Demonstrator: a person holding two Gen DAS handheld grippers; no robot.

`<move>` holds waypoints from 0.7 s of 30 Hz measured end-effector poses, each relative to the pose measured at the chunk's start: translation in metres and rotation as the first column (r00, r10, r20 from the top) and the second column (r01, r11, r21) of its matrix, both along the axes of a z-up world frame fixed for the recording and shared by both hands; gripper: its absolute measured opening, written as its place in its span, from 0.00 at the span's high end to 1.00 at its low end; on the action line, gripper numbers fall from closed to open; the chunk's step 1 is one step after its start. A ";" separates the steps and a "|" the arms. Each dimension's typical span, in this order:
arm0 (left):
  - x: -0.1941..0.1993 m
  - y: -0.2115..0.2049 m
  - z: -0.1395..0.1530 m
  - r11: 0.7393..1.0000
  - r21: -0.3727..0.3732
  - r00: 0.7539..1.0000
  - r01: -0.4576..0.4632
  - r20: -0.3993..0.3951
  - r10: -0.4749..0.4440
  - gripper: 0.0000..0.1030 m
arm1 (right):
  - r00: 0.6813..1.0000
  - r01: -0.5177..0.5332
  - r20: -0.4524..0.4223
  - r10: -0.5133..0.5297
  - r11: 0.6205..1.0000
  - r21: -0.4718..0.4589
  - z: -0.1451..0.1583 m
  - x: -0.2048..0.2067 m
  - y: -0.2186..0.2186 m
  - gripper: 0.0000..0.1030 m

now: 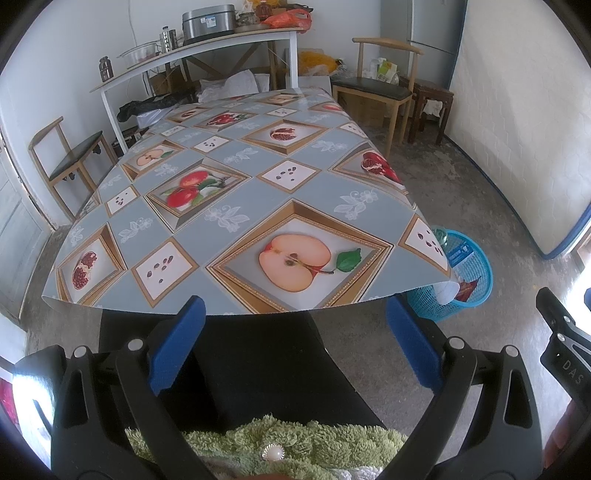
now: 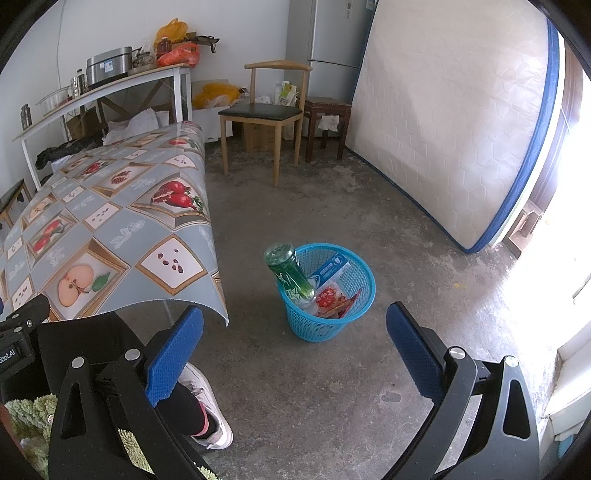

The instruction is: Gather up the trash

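Trash sits in the blue basket (image 2: 330, 295) on the floor, just right of the table's (image 2: 110, 221) near corner: a green bottle (image 2: 286, 271) stands tilted inside, beside a blue-white box (image 2: 330, 269) and red wrappers (image 2: 334, 301). Left gripper (image 1: 295, 343) and right gripper (image 2: 295, 350) both gape wide, empty.

Grey concrete floor (image 2: 332, 387), white walls (image 2: 110, 33), leaning mattress (image 2: 443, 122), wooden chair (image 2: 266, 114).

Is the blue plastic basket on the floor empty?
No, the blue plastic basket on the floor holds a green bottle, a box and wrappers.
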State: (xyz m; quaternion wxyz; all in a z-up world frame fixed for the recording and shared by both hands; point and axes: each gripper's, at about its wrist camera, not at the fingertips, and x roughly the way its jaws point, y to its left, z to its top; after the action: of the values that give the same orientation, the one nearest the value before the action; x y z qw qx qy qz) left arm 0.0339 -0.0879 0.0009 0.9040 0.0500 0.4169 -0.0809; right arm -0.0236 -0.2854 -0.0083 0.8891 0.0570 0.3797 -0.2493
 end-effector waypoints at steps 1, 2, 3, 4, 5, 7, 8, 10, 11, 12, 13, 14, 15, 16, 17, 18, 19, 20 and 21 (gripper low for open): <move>0.001 -0.001 0.000 1.000 0.000 1.000 0.000 -0.001 0.000 0.08 | 1.000 0.000 0.000 0.000 1.000 0.001 0.000 0.000 0.000 0.06; 0.000 0.000 0.000 1.000 0.000 1.000 0.000 -0.001 0.000 0.08 | 1.000 0.000 0.000 0.000 1.000 0.001 0.000 0.001 0.001 0.06; 0.000 0.000 0.000 1.000 0.001 1.000 0.000 -0.002 0.000 0.08 | 1.000 0.000 0.000 0.000 1.000 -0.001 0.000 0.000 0.000 0.06; 0.000 0.000 0.000 1.000 0.000 1.000 -0.001 -0.001 0.001 0.08 | 1.000 0.000 0.001 0.000 1.000 -0.001 0.000 0.000 0.001 0.06; 0.000 0.000 0.000 1.000 0.000 1.000 0.000 -0.001 0.000 0.08 | 1.000 -0.001 0.001 0.001 1.000 -0.001 0.000 0.001 0.001 0.06; 0.001 -0.001 0.000 1.000 0.001 1.000 0.000 -0.001 0.000 0.08 | 1.000 -0.001 0.000 0.001 1.000 -0.002 0.000 0.000 0.001 0.06; 0.000 -0.001 0.000 1.000 0.000 1.000 0.000 -0.001 0.000 0.08 | 1.000 -0.001 0.000 0.001 1.000 -0.001 0.000 0.000 0.000 0.06; 0.000 0.000 0.000 1.000 0.000 1.000 0.000 -0.002 0.000 0.08 | 1.000 -0.001 0.001 0.001 1.000 0.000 0.000 0.000 0.000 0.06; 0.000 -0.001 0.000 1.000 0.000 1.000 0.000 -0.002 0.000 0.08 | 1.000 -0.001 0.000 0.001 1.000 -0.001 0.000 0.000 0.000 0.06; 0.000 0.000 0.000 1.000 -0.001 1.000 0.000 -0.003 0.000 0.08 | 1.000 0.000 0.000 0.000 1.000 -0.001 0.000 0.000 0.000 0.06; 0.000 0.000 0.000 1.000 -0.001 1.000 0.000 -0.003 0.000 0.08 | 1.000 0.000 0.001 0.000 1.000 0.000 0.000 0.000 0.000 0.06; 0.001 -0.001 0.001 1.000 0.000 1.000 0.000 -0.003 0.000 0.08 | 1.000 0.000 0.001 0.000 1.000 0.001 0.000 0.000 0.001 0.06; 0.001 -0.001 0.001 1.000 0.000 1.000 0.000 -0.004 0.000 0.08 | 1.000 0.000 0.000 0.000 1.000 0.001 0.000 0.001 0.001 0.06; 0.000 0.000 0.000 1.000 0.000 1.000 0.001 -0.007 -0.001 0.08 | 1.000 0.000 0.000 0.000 1.000 0.000 0.000 0.000 0.000 0.06; -0.001 0.000 -0.001 1.000 0.000 1.000 0.000 -0.009 0.000 0.08 | 1.000 0.000 0.000 0.000 1.000 0.001 0.000 0.000 0.001 0.06; -0.001 0.000 -0.002 1.000 0.000 1.000 0.000 -0.011 0.000 0.08 | 1.000 -0.001 0.000 0.001 1.000 0.000 0.000 0.000 0.001 0.06; -0.001 -0.001 -0.003 1.000 0.000 1.000 0.001 -0.012 -0.001 0.08 | 1.000 -0.002 0.000 0.002 1.000 -0.001 0.000 0.001 0.001 0.06; -0.001 -0.001 -0.003 1.000 0.001 1.000 0.001 -0.012 -0.001 0.08 | 1.000 -0.002 0.000 0.002 1.000 -0.001 0.000 0.002 0.002 0.06; -0.002 -0.001 -0.004 1.000 0.001 1.000 0.002 -0.012 -0.002 0.08 | 1.000 -0.002 0.000 0.002 1.000 0.000 0.000 0.001 0.001 0.06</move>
State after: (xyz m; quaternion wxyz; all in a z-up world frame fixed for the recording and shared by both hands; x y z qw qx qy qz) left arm 0.0319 -0.0884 -0.0031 0.9014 0.0502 0.4223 -0.0819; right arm -0.0227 -0.2843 -0.0083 0.8894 0.0570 0.3796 -0.2484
